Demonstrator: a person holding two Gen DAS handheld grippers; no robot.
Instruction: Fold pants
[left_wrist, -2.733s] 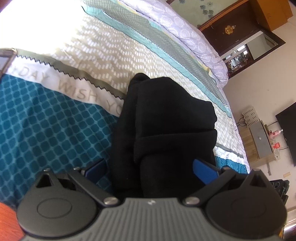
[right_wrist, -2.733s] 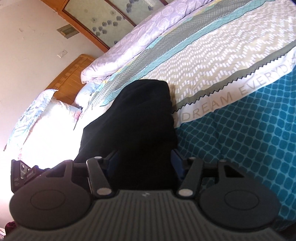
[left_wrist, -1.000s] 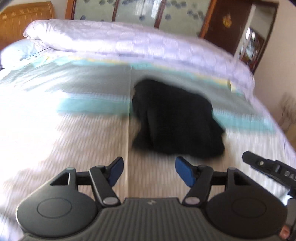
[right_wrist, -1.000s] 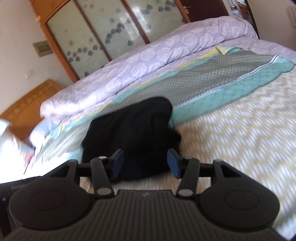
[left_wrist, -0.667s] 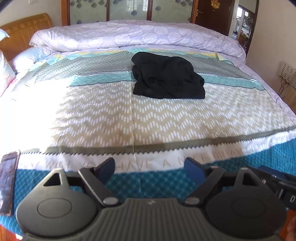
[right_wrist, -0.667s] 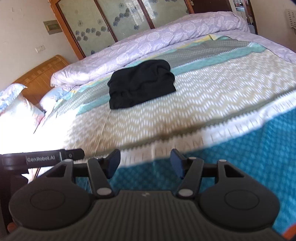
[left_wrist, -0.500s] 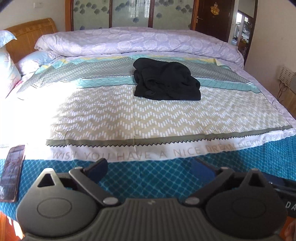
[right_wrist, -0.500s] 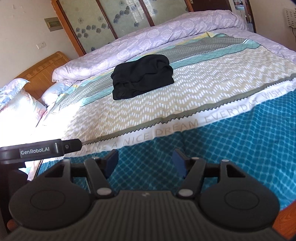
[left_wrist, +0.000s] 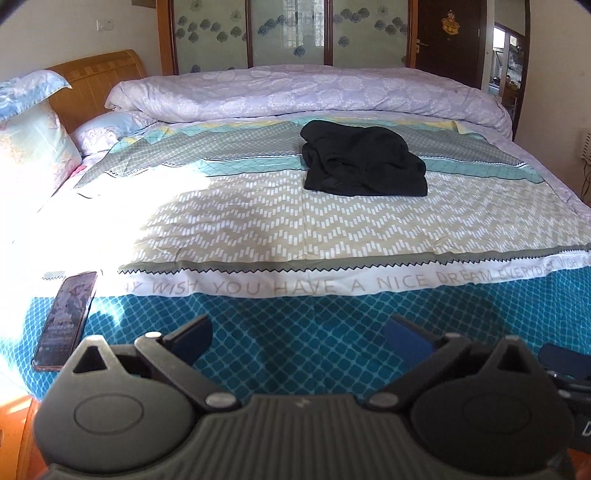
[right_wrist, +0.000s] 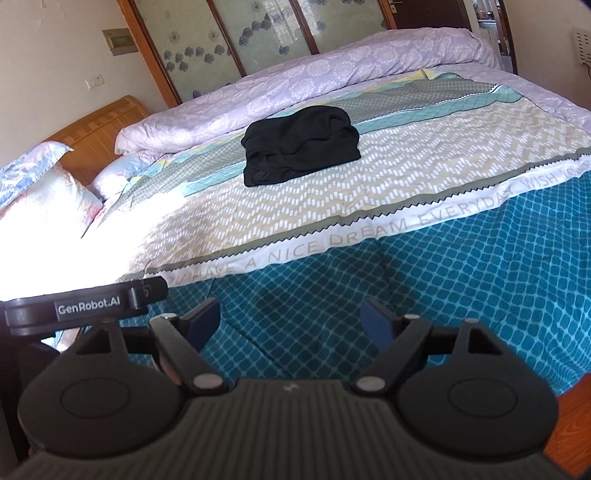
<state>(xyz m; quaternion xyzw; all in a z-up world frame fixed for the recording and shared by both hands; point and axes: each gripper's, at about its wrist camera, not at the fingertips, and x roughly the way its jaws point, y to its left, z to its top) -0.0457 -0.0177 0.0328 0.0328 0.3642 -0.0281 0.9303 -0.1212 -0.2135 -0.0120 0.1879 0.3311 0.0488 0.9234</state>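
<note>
The black fabric pants (left_wrist: 364, 162) lie folded in a compact bundle far up the patterned bedspread (left_wrist: 295, 229) — folding looks done; left gripper (left_wrist: 297, 334) and right gripper (right_wrist: 290, 317) hover near the foot, both spread wide, empty

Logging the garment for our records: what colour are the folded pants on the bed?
Plain black pants, clearest in the left wrist view.
</note>
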